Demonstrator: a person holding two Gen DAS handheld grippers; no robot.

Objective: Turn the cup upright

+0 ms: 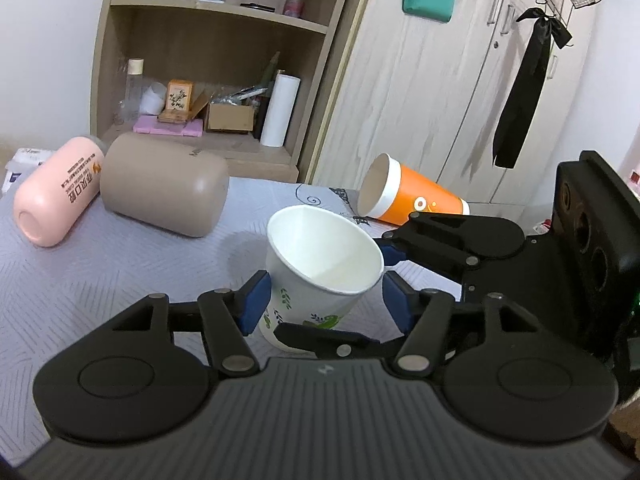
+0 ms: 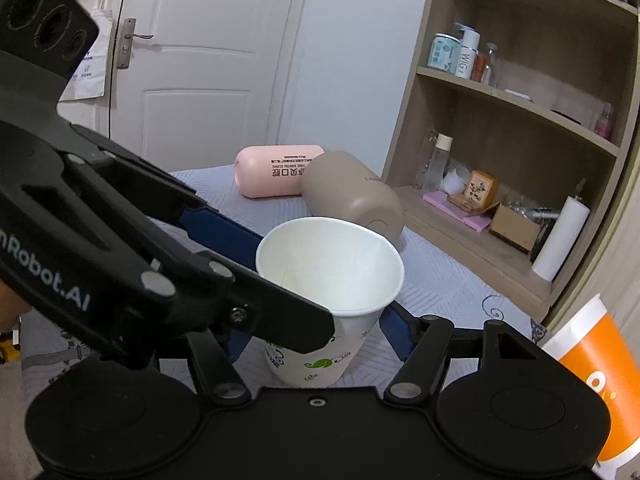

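Observation:
A white paper cup with green leaf prints [image 1: 320, 276] stands mouth up, slightly tilted, on the light purple table cover [image 1: 100, 280]. My left gripper [image 1: 326, 304] straddles the cup with its blue pads [image 1: 254, 304] open, a gap on each side. My right gripper [image 2: 316, 332] also brackets the same cup [image 2: 328, 280], jaws spread wide, not pressing it. The right gripper's arm shows in the left wrist view [image 1: 460, 240]; the left gripper crosses the right wrist view [image 2: 140, 240].
An orange and white paper cup [image 1: 412, 196] lies on its side behind, also at the right wrist view's edge [image 2: 592, 376]. A beige cylinder [image 1: 164, 184] and a pink bottle [image 1: 56, 192] lie at the table's back. A shelf unit [image 1: 212, 80] and wardrobe [image 1: 440, 100] stand beyond.

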